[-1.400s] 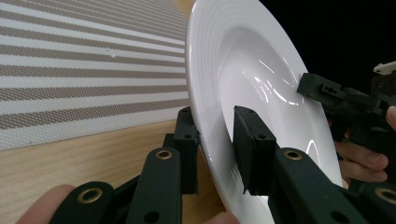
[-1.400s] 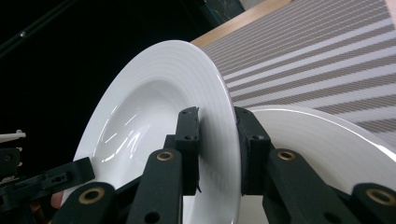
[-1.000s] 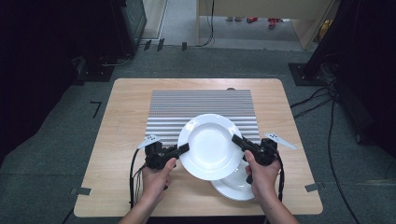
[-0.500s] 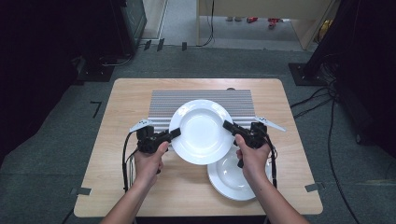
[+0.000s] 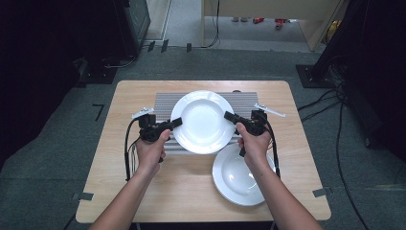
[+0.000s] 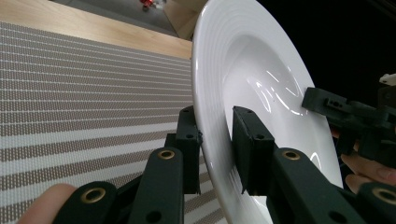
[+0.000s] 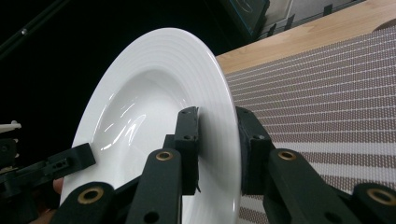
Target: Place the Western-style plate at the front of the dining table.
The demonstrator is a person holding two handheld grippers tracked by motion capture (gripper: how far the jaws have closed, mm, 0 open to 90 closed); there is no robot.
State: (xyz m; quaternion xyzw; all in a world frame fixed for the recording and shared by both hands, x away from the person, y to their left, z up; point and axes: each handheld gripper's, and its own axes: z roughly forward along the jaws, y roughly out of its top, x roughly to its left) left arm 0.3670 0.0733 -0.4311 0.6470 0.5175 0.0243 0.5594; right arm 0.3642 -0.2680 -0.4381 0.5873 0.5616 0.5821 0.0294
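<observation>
While both claws clamp opposite edges of the deep white plate (image 5: 202, 121), it hangs over the striped placemat (image 5: 163, 106), lifted off the surface. The left claw (image 5: 173, 123) pinches the rim at nine o'clock, and in the left gripper view its jaws sit one on the underside and one on the ribbed upper face of the plate (image 6: 261, 93), pressed tight. The right claw (image 5: 231, 117) grips the rim at three o'clock in the same way; the right gripper view has the plate (image 7: 154, 102) sandwiched between its jaws with the placemat (image 7: 327, 84) behind it.

A second white plate (image 5: 239, 177) rests on the wooden counter (image 5: 143, 191) at about five o'clock from the carried one, near the front right corner, partly under the person's right forearm.

Judging by the layout, the pick-up is done and the carry is under way: the plate is airborne above the mat and not yet set down. What seems left is lowering it flat onto the placemat and letting go with both claws; the second plate may follow.

No brand, label or writing can be read on the plates, mat or claws.
</observation>
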